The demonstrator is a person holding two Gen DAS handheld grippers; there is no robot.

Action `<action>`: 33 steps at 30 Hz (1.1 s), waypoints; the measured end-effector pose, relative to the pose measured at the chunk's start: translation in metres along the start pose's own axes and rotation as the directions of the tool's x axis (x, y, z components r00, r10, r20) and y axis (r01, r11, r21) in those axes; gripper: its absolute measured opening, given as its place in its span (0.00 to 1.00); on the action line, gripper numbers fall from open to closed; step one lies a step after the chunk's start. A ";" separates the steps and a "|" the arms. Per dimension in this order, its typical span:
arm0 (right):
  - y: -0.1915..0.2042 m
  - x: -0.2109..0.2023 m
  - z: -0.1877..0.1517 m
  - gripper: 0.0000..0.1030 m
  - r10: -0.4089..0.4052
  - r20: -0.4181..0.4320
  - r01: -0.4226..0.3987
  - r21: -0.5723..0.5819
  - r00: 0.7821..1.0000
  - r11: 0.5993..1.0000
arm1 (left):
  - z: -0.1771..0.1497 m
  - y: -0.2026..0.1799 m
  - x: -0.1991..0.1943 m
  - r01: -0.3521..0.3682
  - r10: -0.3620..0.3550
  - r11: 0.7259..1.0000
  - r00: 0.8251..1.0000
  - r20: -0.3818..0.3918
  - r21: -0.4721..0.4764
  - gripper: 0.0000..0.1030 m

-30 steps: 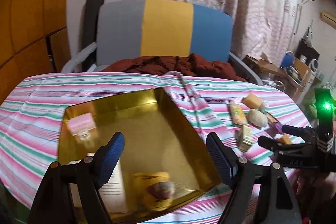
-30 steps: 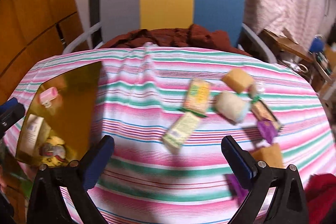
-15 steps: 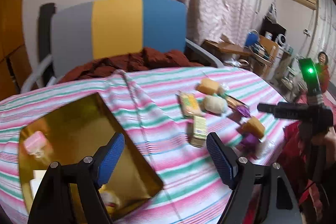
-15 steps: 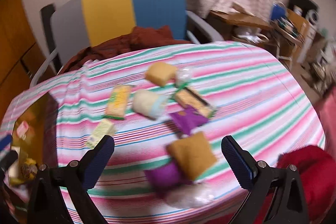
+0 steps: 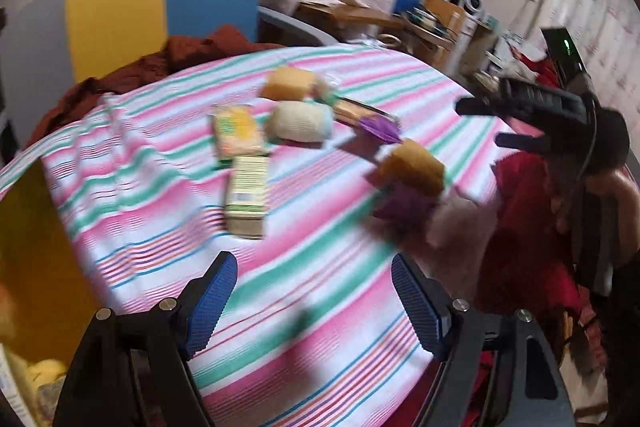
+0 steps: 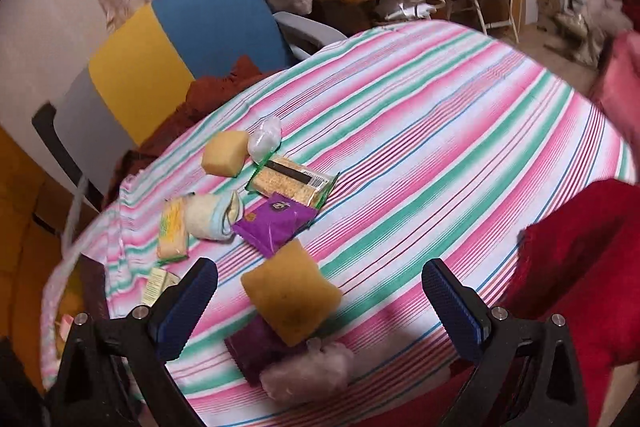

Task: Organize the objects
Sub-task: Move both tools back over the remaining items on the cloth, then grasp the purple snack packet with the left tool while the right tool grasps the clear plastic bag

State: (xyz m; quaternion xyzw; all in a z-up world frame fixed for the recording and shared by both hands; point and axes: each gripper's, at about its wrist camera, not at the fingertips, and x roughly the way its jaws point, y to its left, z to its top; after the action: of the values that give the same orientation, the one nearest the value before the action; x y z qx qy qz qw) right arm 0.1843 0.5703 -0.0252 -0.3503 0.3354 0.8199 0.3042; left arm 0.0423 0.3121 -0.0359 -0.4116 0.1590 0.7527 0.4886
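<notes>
While both grippers hover above the striped tablecloth [image 6: 440, 131], left gripper [image 5: 314, 301] and right gripper [image 6: 320, 303] fingers spread, empty.

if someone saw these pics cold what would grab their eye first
Probably the loud pink, green and white striped tablecloth, with a loose scatter of snack packets and sponges near its middle: a purple packet, a cracker pack just behind it, and a yellow sponge nearest the camera. Next, the blue-padded right claw hanging open just above that sponge. Behind the table stands a grey, yellow and blue chair.
</notes>
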 end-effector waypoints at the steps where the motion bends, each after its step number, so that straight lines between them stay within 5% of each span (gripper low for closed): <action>1: -0.002 0.000 0.000 1.00 0.021 -0.001 -0.021 0.011 1.000 1.000 | 0.001 -0.006 0.005 0.021 -0.021 1.000 1.000 -0.005 0.015 0.78; 23: -0.012 0.009 0.001 1.00 0.135 -0.033 -0.132 0.067 0.990 0.989 | 0.045 -0.070 0.111 0.185 -0.157 0.961 0.977 -0.145 0.207 0.71; 27: -0.011 0.010 0.001 1.00 0.141 -0.038 -0.138 0.062 0.989 0.988 | 0.047 -0.065 0.128 0.218 -0.188 0.964 0.964 -0.190 0.150 0.50; 29: -0.010 0.011 0.001 1.00 0.139 -0.047 -0.137 0.057 0.989 0.989 | 0.042 -0.066 0.128 0.195 -0.163 0.965 0.970 -0.179 0.177 0.42; 33: -0.010 0.013 0.002 1.00 0.141 -0.058 -0.138 0.058 0.988 0.989 | 0.030 -0.062 0.118 0.179 -0.149 0.964 0.976 -0.159 0.196 0.39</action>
State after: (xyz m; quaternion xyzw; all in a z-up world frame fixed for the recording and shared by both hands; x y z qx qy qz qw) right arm 0.1829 0.5811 -0.0377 -0.3429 0.3904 0.8185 0.2450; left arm 0.0608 0.4321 -0.0994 -0.4226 0.2371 0.6571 0.5774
